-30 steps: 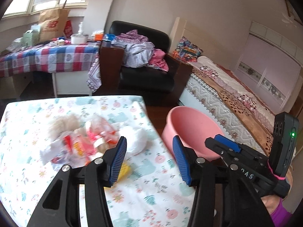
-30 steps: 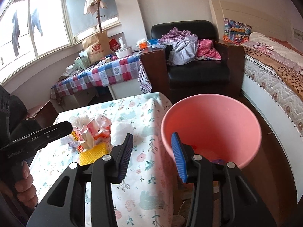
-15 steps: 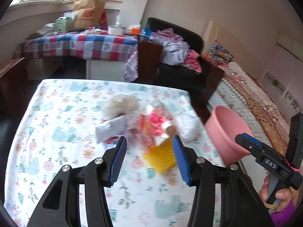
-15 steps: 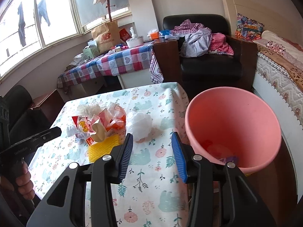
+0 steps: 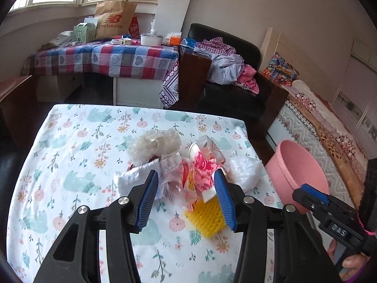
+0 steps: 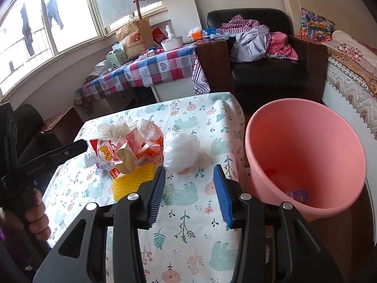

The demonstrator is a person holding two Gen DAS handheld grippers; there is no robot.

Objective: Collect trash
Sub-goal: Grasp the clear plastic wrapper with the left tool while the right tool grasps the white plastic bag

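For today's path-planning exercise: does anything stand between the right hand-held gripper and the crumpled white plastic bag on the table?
Nothing visible does. The right hand-held gripper is open, with only bare floral tablecloth between it and the crumpled white plastic bag. The yellow mesh pad lies off to the left.

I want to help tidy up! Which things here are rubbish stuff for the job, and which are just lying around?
For the job:
wrappers
white plastic bag
yellow foam net
white fluffy wad
pink bucket

Just lying about:
clothes on the armchair
paper bag
white bowl
green box
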